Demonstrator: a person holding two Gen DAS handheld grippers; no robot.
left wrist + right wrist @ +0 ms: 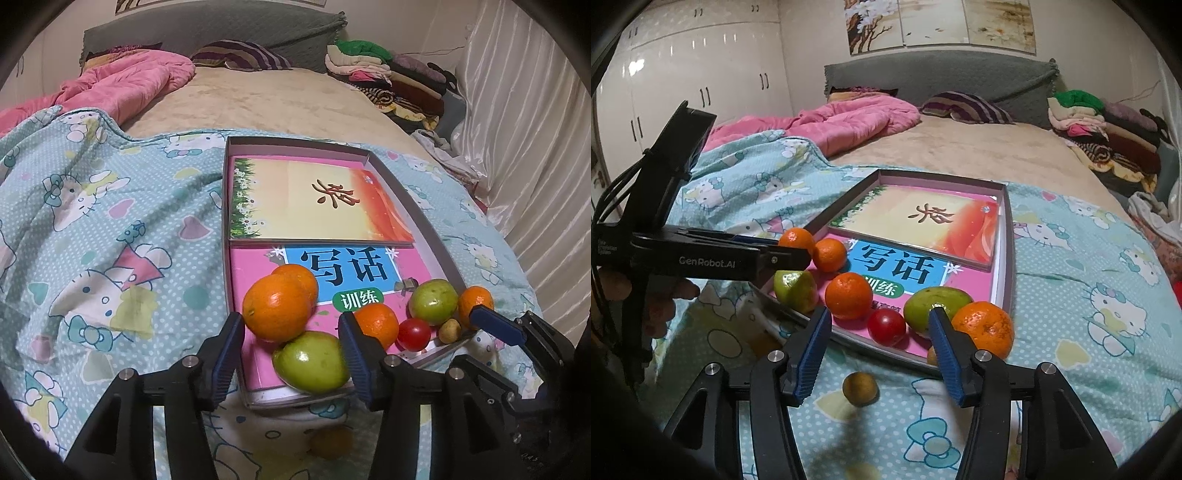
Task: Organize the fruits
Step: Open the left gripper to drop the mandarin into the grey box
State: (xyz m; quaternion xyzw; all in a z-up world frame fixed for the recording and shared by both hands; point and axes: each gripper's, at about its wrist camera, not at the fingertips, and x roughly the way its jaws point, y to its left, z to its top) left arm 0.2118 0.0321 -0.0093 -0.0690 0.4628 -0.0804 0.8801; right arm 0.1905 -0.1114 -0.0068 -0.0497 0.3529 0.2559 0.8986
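A shallow grey box (pixel 432 236) holding books lies on the bed. At its near end sit oranges (pixel 277 306), two green fruits (pixel 312 362), a red tomato (pixel 413 334) and a small yellowish fruit (pixel 450 330). My left gripper (pixel 291 332) stands open around the near green fruit and big orange, its left pad apart from them. My right gripper (pixel 879 315) is open above a small brownish fruit (pixel 860 388) lying on the blanket outside the box (pixel 1008 240). An orange (pixel 984 328) sits by the right finger at the box's corner. The left gripper (pixel 790 253) hovers over a green fruit (pixel 796 290).
A light-blue cartoon blanket (pixel 110 240) covers the near bed, with a pink quilt (pixel 129 85) behind. Folded clothes (pixel 388 77) pile at the far right near a white curtain (pixel 524 129). A hand (pixel 661 299) holds the left gripper's grip. White wardrobes (pixel 701 74) stand at left.
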